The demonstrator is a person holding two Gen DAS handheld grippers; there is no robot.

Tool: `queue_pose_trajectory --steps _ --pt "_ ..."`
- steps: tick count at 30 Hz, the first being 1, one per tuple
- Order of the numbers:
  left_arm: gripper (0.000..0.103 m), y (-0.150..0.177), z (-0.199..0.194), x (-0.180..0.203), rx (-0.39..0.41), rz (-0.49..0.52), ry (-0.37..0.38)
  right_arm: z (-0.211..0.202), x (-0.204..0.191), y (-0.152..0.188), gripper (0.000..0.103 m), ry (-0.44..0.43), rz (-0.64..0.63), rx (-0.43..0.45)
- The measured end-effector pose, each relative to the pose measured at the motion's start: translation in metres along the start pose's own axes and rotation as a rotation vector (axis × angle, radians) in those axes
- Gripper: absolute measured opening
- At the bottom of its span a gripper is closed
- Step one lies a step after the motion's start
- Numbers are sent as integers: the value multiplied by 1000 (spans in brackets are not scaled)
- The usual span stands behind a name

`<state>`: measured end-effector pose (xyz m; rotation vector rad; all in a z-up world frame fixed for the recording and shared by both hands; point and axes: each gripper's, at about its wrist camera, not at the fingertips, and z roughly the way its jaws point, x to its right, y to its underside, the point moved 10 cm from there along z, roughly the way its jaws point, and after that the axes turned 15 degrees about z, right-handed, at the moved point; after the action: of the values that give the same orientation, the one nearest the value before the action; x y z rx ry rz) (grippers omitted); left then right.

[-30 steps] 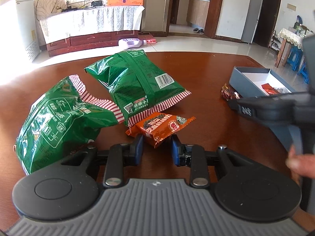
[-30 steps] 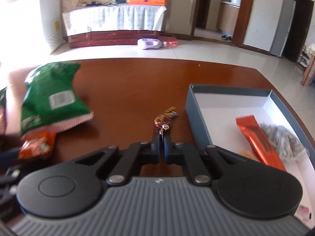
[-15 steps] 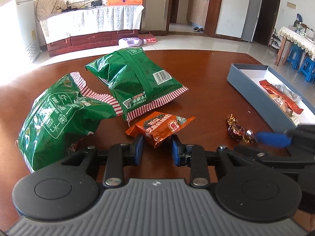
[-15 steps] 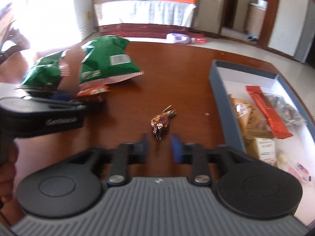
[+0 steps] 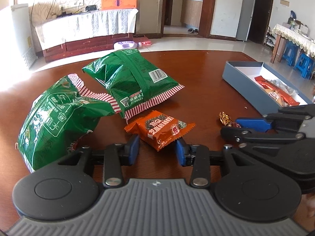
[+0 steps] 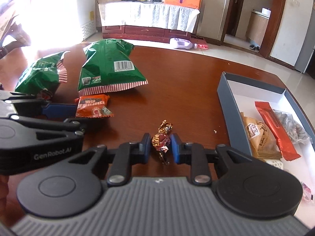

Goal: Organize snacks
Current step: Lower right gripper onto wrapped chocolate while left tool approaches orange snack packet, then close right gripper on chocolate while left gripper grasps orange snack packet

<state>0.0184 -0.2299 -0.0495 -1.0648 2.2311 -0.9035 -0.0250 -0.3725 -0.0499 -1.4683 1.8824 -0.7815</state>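
Right wrist view shows the brown table [image 6: 187, 74] with the grey box [image 6: 229, 106] as landmark: already holding several packets, it sits at the table's right edge. Two green bags [image 6: 110, 68] lie well left of it, the orange packet [image 6: 92, 106] just in front of them. Between packet and box, the right claw [image 6: 160, 147] has just been closing around the wrapped candy [image 6: 160, 139], pads nearly touching, so a lift toward the box seems next. The left claw [image 5: 156, 150] has just widened, straddling the orange packet's near corner without pressing it.
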Motion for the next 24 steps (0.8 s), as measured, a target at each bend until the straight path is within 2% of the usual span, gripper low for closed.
queue_pose_trajectory --steps 2,12,20,24 --pt "39 0 0 0 4 -1 -5 -4 3 0 26 -10 16 -5" --pt "32 -1 -1 5 11 -50 -7 -32 18 -10 26 -53 76 18" --pt "27 -4 -19 19 21 -71 -15 -47 6 -15 26 -108 64 23" --pt "24 2 -27 28 0 -57 -14 -44 3 -6 26 -120 54 -18"
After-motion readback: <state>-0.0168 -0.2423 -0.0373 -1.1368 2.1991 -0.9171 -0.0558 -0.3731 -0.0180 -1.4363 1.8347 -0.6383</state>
